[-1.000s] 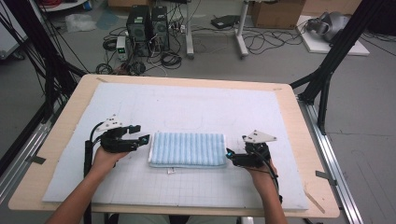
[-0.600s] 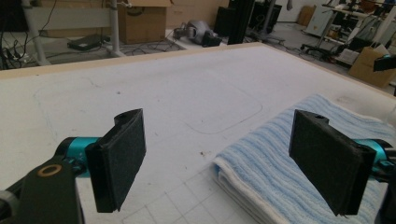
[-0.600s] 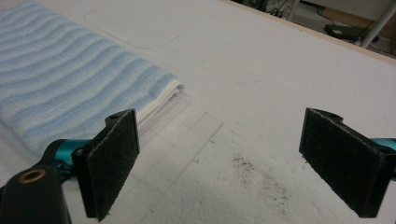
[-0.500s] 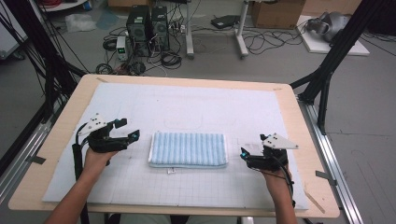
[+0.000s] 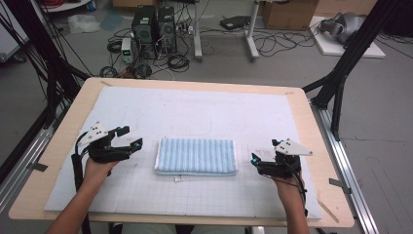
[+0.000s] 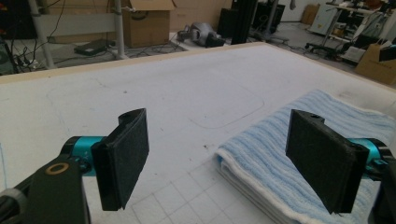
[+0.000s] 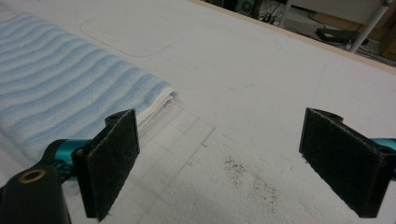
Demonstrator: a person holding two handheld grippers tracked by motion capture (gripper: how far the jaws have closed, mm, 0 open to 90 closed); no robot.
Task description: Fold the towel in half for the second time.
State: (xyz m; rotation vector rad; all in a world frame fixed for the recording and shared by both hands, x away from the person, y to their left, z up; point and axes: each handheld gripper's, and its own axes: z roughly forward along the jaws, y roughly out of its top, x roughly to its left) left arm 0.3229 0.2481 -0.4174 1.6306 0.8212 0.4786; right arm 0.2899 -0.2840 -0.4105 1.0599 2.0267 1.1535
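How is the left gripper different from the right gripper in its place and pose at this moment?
The left gripper stands off the folded towel's left end, the right gripper off its right end. The left one has a wider gap to the towel; the right one is nearer. The left one's grey plate tilts up; the right one's lies flatter. Both have just been opening, hold nothing, and point at the towel.
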